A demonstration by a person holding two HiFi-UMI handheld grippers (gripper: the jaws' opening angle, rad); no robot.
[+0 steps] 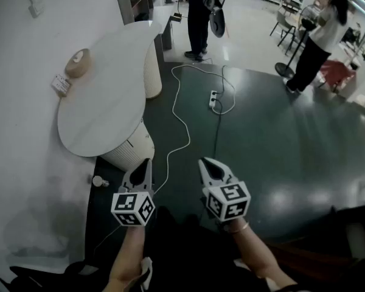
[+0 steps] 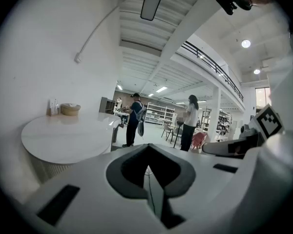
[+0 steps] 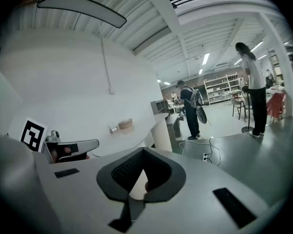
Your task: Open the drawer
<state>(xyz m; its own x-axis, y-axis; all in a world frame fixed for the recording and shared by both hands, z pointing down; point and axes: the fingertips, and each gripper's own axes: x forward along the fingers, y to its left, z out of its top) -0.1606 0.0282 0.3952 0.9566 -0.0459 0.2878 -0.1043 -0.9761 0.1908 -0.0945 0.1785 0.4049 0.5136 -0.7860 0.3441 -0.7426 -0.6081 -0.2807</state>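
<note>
Your white left gripper (image 1: 146, 163) and white right gripper (image 1: 208, 164) both have jaws together, empty, side by side above open dark green floor (image 1: 280, 139). The white rounded tabletop (image 1: 109, 96) curves in at your left; the drawer isn't clear, perhaps in its fluted base (image 1: 131, 148). One white power strip (image 1: 213, 100) lies ahead; a dark-clothed person (image 1: 198, 17) and a white-topped person (image 1: 319, 38) stand beyond.

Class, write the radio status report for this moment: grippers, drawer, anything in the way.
Left gripper shut, empty; right gripper shut, empty. No drawer in view; table ahead left. Cable on floor ahead.
</note>
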